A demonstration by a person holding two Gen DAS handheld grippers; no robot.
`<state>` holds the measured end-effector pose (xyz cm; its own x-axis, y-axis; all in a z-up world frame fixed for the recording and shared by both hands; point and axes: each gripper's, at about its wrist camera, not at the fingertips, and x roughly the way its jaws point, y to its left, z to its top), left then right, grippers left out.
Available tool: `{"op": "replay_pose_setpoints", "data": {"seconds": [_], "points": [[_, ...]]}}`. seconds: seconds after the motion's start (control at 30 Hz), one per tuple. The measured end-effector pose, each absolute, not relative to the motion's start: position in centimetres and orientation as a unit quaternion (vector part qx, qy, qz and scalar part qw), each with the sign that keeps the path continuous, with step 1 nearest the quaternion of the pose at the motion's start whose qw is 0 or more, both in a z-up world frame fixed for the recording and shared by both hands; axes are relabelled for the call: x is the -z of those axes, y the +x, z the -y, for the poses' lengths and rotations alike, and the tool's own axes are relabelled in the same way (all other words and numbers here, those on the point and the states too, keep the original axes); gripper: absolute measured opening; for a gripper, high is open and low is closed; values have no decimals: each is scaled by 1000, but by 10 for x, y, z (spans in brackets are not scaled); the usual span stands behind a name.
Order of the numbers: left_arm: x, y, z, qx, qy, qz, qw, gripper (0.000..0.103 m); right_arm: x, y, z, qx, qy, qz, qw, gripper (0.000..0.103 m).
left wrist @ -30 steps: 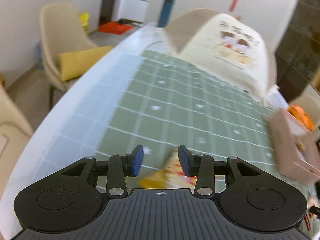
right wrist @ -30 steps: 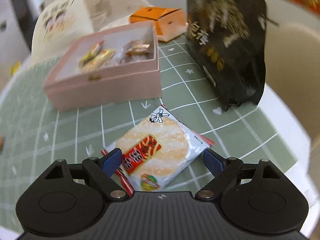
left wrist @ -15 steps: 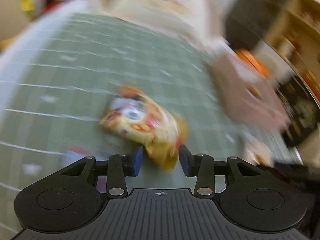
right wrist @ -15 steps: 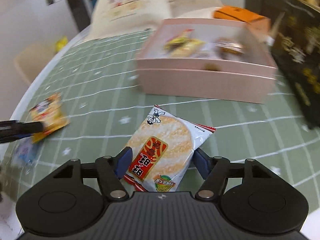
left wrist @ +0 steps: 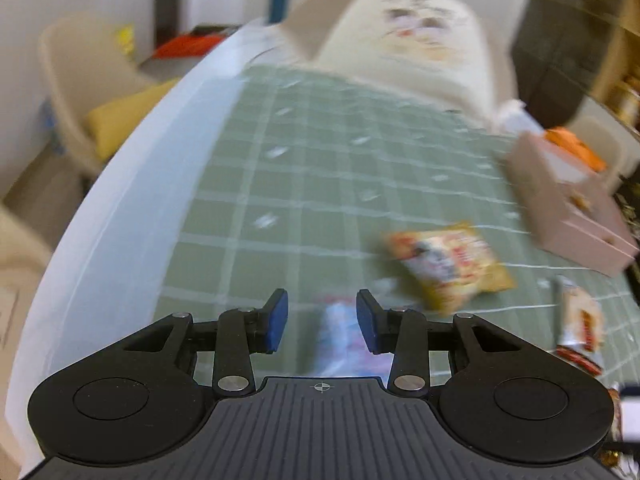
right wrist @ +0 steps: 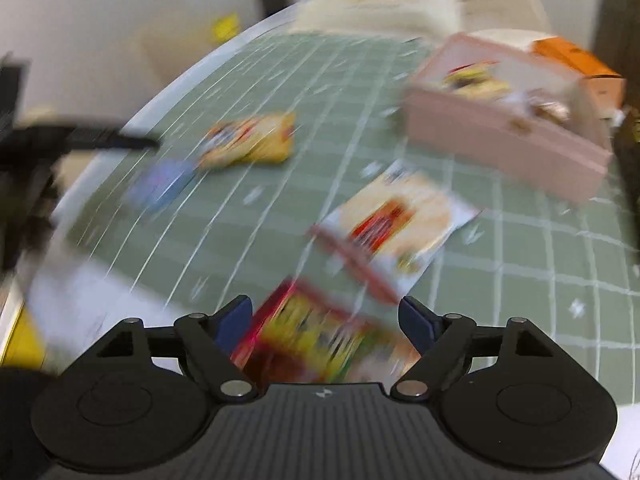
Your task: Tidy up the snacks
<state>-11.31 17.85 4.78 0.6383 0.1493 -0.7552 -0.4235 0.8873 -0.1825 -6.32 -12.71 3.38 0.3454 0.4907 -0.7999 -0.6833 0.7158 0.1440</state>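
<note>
The left gripper [left wrist: 322,322] has its jaws a little apart with nothing pinched; a blurred pale-blue packet [left wrist: 346,336] lies on the green mat [left wrist: 304,168] under the gap, and whether the pads touch it cannot be told. The right gripper [right wrist: 326,322] is spread wide over a red-and-yellow packet [right wrist: 316,340] that lies between the fingers but is not gripped; contact is not clear.

Both tools point forward and down at the mat, low over it. In the right view the left gripper [right wrist: 132,142] shows as a dark smear at the left edge, its tips near the blue packet [right wrist: 162,184].

The yellow packet [left wrist: 450,266] lies flat on the mat right of the left gripper, apart from it. The rice cracker [right wrist: 396,232] pack lies just ahead of the right gripper, its near edge beside the red-and-yellow packet. The pink box [right wrist: 508,120] stands open farther back with a few snacks inside, an orange box [right wrist: 580,68] just behind it.

Both views are heavily motion-blurred, so print on the packets is unreadable. The cream bag [left wrist: 416,44] at the far end is cut off at the top in the right view
</note>
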Motion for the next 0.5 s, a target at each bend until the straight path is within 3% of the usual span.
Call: {"op": "replay_pose_setpoints", "data": {"seconds": [0.13,0.17,0.33,0.5], "points": [[-35,-115,-169,-142,-186,-407,883,42,-19,-89,127,-361,-168,-451,798,83],[-34,-114,-162,-128,-186,-405,886,42,-16,-90,129,-353,-174,-449,802,87],[-33,-101,-125,-59,-167,-412,894,48,-18,-72,146,-290,-137,-453,831,87],[-38,-97,-101,-20,-158,-410,898,47,-20,-68,151,-269,-136,-451,840,87]]}}
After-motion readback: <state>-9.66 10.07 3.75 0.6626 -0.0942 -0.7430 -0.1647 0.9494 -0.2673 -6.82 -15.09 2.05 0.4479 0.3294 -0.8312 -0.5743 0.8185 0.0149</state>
